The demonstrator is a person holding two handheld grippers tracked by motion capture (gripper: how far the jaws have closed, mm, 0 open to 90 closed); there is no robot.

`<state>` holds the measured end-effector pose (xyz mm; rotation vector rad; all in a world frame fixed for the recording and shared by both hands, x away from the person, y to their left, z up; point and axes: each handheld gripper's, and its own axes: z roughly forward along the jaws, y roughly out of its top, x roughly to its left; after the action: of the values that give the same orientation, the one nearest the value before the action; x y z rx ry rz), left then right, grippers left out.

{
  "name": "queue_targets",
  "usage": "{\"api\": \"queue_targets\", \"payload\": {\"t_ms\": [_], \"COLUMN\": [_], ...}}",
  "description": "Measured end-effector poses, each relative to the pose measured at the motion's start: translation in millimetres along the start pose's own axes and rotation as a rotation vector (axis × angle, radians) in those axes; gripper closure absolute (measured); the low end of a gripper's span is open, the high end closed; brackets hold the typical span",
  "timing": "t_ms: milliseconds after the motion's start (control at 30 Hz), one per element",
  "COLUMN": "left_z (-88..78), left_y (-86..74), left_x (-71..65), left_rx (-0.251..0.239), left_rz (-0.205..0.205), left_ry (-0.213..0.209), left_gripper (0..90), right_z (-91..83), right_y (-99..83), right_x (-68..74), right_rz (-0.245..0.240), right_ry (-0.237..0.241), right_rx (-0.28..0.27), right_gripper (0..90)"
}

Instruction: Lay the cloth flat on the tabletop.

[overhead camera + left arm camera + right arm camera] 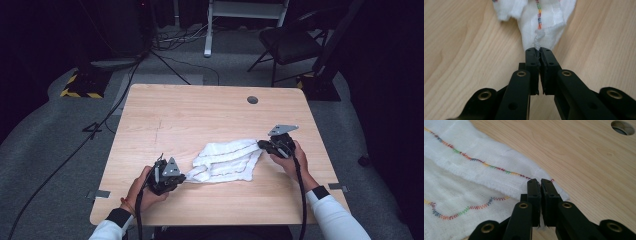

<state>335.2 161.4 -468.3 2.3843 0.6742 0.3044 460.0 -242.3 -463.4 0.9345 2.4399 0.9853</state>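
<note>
Stretching crosswise between them, the white cloth (227, 161) has its long axis running from the left claw (181, 177), clamped on its near-left corner, to the right claw (262, 144), clamped on its far-right corner.

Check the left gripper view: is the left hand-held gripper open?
No, the left hand-held gripper is shut, pinching a corner of the white cloth.

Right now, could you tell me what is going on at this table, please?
A person at a wooden table is handling a white cloth with coloured stitching, using a handheld gripper in each hand. The left gripper is shut on one corner of the cloth, and the right gripper is shut on its opposite edge. The cloth lies rumpled on the table between them.
</note>
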Motion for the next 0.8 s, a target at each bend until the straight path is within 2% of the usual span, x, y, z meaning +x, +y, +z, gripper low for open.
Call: {"api": "queue_targets", "payload": {"t_ms": [33, 100, 133, 200, 233, 267, 333, 367, 400, 433, 467, 533, 567, 600, 633, 667, 733, 800], "left_z": [-3.6, -6.9, -8.9, -12.6, -12.6, -14.0, -13.6, -11.8, -8.8, -5.1, 4.2, 9.3, 14.5, 21.2, 30.1, 34.9, 43.6, 51.1], "left_y": [-4.8, -10.1, -12.4, -15.3, -15.3, -12.8, -10.2, -6.6, -2.0, 3.1, 14.0, 19.7, 25.6, 32.8, 42.2, 46.6, 53.3, 57.0], "left_x": [-0.8, -3.1, -2.5, 1.7, 1.7, 7.2, 9.9, 12.1, 13.6, 15.6, 19.7, 20.8, 22.2, 23.2, 24.1, 24.1, 24.6, 28.4], "left_rx": [0.016, 0.022, 0.019, -0.018, -0.018, -0.059, -0.075, -0.086, -0.09, -0.089, -0.094, -0.088, -0.081, -0.074, -0.067, -0.063, -0.045, -0.034], "left_rz": [-0.004, -0.004, -0.022, -0.067, -0.067, -0.111, -0.115, -0.109, -0.107, -0.1, -0.095, -0.082, -0.065, -0.048, -0.039, -0.03, 0.002, 0.008], "left_ry": [-0.023, -0.018, -0.014, -0.013, -0.013, 0.022, 0.019, 0.019, 0.033, 0.04, 0.038, 0.046, 0.04, 0.033, 0.02, 0.014, 0.024, 0.021], "left_gripper": [84.8, 82.7, 78.1, 66.5, 61.3, 56.1, 54.2, 54.2, 48.8, 48.8, 43.8, 41.4, 39.1, 37.5, 34.4, 33.7, 34.2, 38.9], "right_z": [0.7, 1.5, 1.4, 0.1, -1.1, -2.8, -7.4, -7.4, -12.9, -12.9, -17.8, -20.2, -21.5, -22.0, -21.2, -20.5, -18.0, -11.3], "right_y": [-0.6, -1.4, -1.7, -2.4, -2.7, -3.1, -4.5, -4.5, -6.8, -6.8, -10.4, -13.5, -16.3, -19.4, -25.0, -27.2, -31.4, -33.9], "right_x": [-0.4, -0.5, -1.0, -2.8, -3.8, -4.7, -6.8, -6.8, -7.6, -7.6, -8.1, -7.4, -6.2, -5.2, -4.1, -3.6, -0.5, 0.8], "right_rz": [0.002, 0.005, 0.002, 0.004, 0.004, 0.004, 0.009, 0.009, -0.006, -0.006, -0.017, -0.034, -0.048, -0.059, -0.074, -0.084, -0.128, -0.155], "right_ry": [0.0, -0.003, -0.004, 0.005, 0.007, 0.007, 0.026, 0.026, 0.046, 0.046, 0.083, 0.094, 0.088, 0.101, 0.135, 0.141, 0.122, 0.099], "right_rx": [0.002, 0.006, 0.003, -0.011, -0.014, -0.016, -0.027, -0.027, -0.031, -0.031, -0.036, -0.048, -0.037, -0.03, -0.009, 0.0, 0.007, 0.043], "right_gripper": [85.9, 85.5, 84.5, 78.3, 74.0, 72.0, 66.2, 66.2, 63.7, 63.7, 61.1, 61.3, 60.4, 59.9, 58.7, 57.6, 55.8, 54.6]}}
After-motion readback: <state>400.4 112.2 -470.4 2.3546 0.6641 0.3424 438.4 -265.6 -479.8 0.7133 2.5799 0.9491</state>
